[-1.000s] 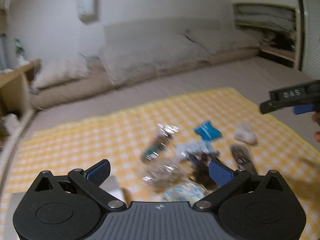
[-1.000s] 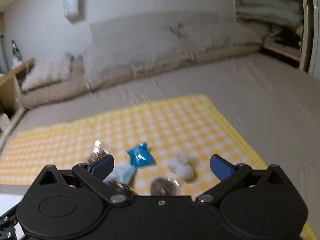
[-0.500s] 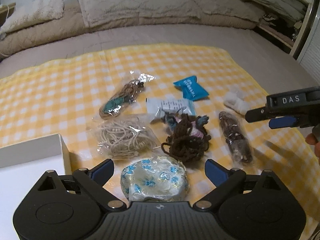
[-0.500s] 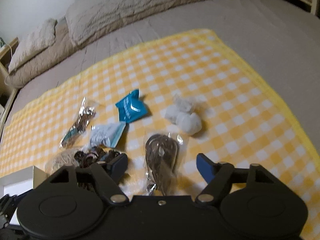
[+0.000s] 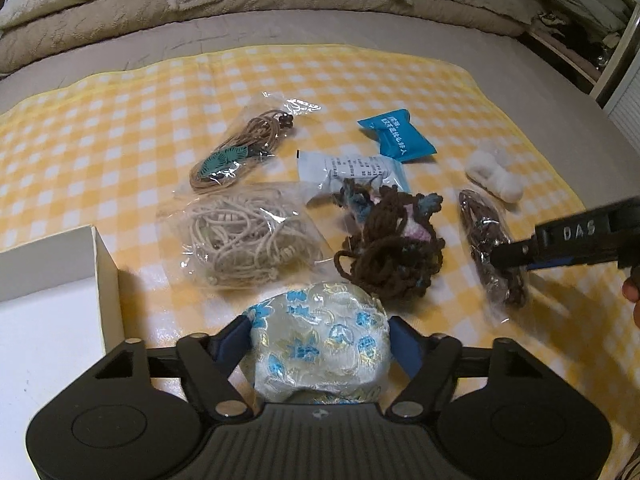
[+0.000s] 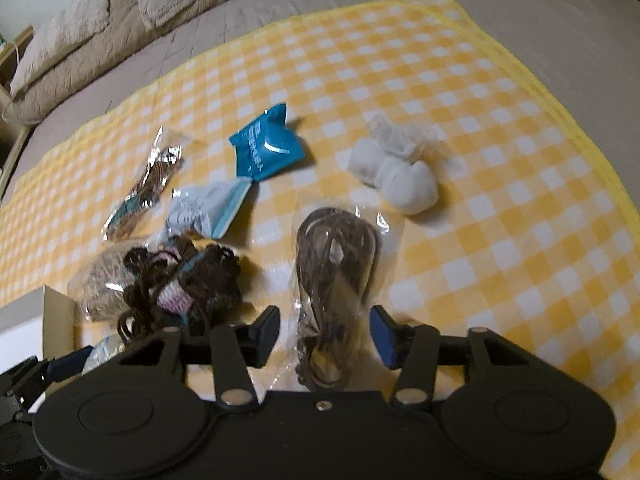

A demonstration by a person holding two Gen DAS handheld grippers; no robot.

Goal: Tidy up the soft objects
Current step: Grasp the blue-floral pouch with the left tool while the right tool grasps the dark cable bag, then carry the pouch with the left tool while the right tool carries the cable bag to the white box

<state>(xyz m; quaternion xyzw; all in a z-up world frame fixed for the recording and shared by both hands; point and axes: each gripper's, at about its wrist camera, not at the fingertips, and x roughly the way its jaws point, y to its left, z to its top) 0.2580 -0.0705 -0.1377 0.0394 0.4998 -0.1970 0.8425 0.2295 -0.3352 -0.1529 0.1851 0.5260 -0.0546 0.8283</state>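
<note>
A: What is the setting?
B: A yellow-and-white checked cloth (image 5: 120, 120) spread over a grey bed.

A: And nearest the cameras?
B: The left gripper (image 5: 320, 334) has just been closing; its blue pads press both sides of a round silver brocade pouch with blue flowers (image 5: 320, 344). A white box (image 5: 60, 312) sits just left of the pouch.

A: The right gripper (image 6: 324, 330)?
B: Also just closing, half open, astride a clear bag of dark brown cord (image 6: 332, 276) right of the pouch; pads not yet touching.

A: Beyond the pouch?
B: A dark brown yarn tangle (image 5: 392, 248), a bag of beige cord (image 5: 244, 236), then a blue packet (image 5: 396, 136).
</note>
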